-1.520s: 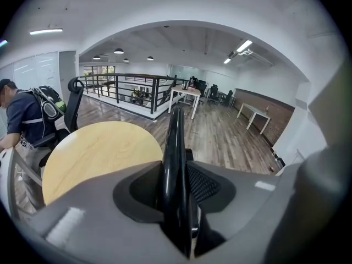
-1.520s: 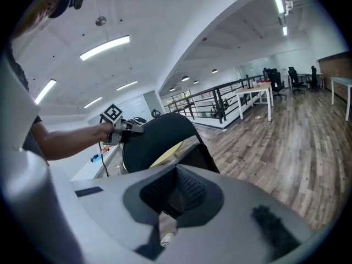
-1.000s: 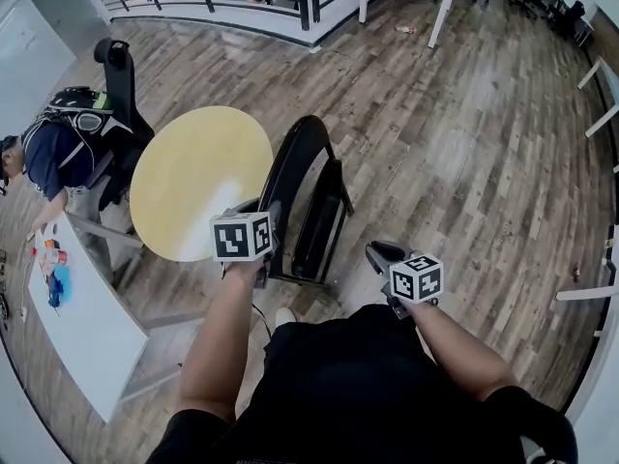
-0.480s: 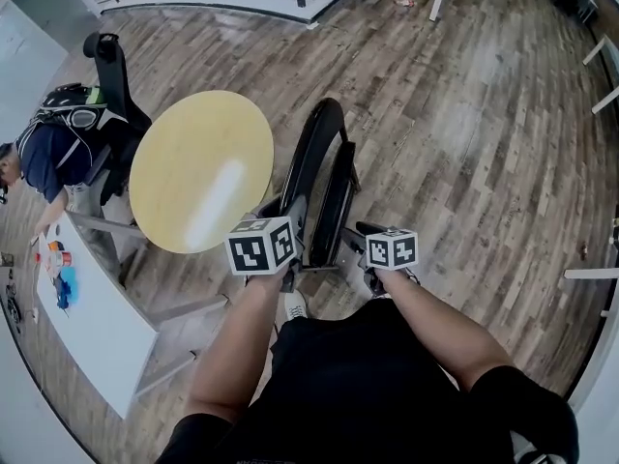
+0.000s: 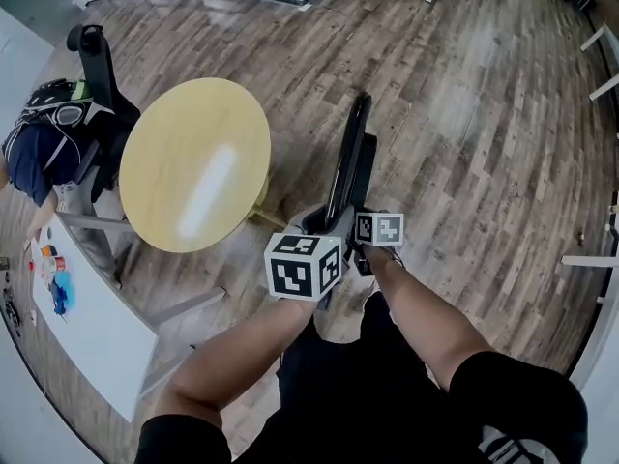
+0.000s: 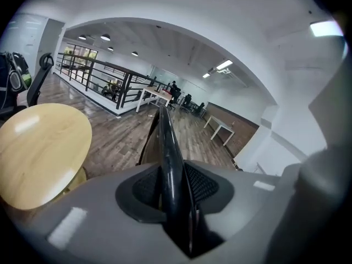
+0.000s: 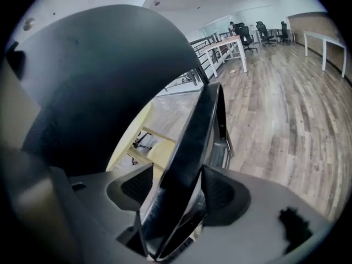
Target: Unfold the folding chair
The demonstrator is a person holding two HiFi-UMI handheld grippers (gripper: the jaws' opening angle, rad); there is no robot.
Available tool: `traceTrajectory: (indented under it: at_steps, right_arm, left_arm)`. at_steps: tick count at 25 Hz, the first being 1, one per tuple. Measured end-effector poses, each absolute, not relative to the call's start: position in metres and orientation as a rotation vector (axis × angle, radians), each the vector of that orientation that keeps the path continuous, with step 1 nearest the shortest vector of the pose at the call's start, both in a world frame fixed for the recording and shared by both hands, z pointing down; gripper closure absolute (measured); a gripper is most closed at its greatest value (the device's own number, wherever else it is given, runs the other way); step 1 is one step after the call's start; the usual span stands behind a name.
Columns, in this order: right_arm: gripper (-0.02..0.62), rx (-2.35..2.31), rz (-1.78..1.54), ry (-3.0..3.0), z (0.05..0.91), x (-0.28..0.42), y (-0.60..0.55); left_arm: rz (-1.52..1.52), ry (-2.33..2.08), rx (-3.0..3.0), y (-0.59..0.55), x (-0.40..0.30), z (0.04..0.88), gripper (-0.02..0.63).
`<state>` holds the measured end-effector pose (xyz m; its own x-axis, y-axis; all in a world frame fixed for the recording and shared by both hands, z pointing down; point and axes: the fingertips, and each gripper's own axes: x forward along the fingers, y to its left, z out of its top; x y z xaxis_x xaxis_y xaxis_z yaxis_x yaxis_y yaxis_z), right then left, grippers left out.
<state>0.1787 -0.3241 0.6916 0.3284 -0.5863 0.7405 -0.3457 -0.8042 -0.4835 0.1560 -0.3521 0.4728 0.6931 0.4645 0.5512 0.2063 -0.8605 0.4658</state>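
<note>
Folding chair (image 5: 349,153), two grippers
The left gripper (image 6: 168,188) had been closing, clamping its rim — the right gripper (image 7: 176,199) had just been opening, chair loose between.

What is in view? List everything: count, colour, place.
folding chair: 1, black, mid-floor, folded nearly flat
round table: 1, pale yellow, left of folding chair
desk: 1, white, lower left
office chair: 1, black, upper left
person: 1, dark blue top, left edge
railing: 1, black, far end
left claw: 1, grey, just been closing, gripping folding chair's edge
right claw: 1, grey, just been opening, folding chair between jaws
</note>
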Motion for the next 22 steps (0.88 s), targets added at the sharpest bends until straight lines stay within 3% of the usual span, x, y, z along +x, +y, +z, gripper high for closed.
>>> traceTrajectory:
  at_steps: [14,22]
  right_arm:
    - [0.330,-2.476,-1.489,0.756,0.723,0.189,-0.288]
    - [0.410,-2.293,-1.389,0.813,0.724,0.186,-0.288]
  left_arm:
    - [0.913,0.579,2.561,-0.306,0.151,0.469,0.480]
    - [0.869,0.566,2.533,-0.325,0.151,0.469,0.483]
